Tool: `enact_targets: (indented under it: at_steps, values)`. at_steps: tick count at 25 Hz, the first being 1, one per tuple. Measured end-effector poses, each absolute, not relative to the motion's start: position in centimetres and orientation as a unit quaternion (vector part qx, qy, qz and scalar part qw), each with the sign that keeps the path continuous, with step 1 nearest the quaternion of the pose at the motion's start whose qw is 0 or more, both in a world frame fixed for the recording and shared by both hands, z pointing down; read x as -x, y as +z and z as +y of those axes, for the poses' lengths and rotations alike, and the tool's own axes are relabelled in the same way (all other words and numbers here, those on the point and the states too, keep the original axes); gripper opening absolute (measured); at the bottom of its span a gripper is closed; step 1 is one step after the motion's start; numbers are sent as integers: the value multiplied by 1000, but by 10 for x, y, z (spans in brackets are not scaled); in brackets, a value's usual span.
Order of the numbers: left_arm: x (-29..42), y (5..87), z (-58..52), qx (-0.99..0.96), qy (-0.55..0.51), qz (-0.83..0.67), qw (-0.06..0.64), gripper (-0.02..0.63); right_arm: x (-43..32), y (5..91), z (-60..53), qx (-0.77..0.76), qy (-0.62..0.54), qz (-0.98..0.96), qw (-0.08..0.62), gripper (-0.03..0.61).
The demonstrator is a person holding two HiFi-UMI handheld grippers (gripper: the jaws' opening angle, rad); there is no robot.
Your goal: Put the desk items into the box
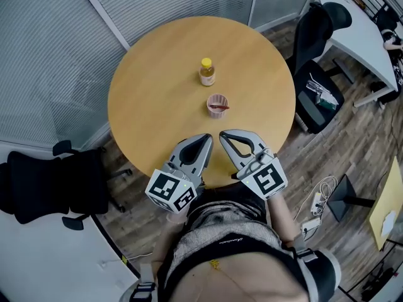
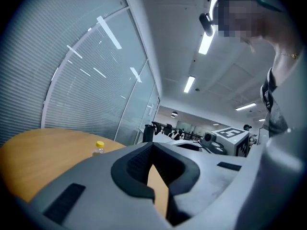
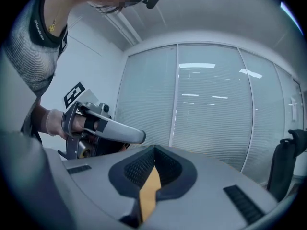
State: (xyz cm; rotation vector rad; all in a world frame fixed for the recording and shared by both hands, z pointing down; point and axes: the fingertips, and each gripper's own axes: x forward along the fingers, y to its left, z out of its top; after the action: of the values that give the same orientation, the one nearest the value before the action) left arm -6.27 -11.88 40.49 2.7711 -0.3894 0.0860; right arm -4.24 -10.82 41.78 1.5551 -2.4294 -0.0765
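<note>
With jaws pressed together on nothing, the left gripper (image 1: 206, 138) and right gripper (image 1: 224, 134) hover at the round table's (image 1: 151, 93) near edge, short of the small bottle (image 1: 207, 72) and pink cup (image 1: 217, 105) mid-table, the bottle likely light, smooth and best gripped mid-body.

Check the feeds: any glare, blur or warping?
Head view: even light, sharp on the table and bottle, edges bowed. Left gripper view: ceiling strip lights blown out, heavy fisheye, dark corners. Right gripper view: light reflections on the glass partition.

I see a round wooden table (image 1: 151, 61). On it: yellow-capped bottle (image 1: 207, 72) upright near centre, small pink cup (image 1: 217, 105) near it, on my side.
</note>
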Motion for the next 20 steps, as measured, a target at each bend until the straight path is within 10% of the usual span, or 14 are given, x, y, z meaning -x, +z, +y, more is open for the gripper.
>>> enact_targets:
  at_steps: [20]
  values:
    - [76,386,-111,-978,11,-130,160,2,50,401,-108,-533,-31,-835,131,21]
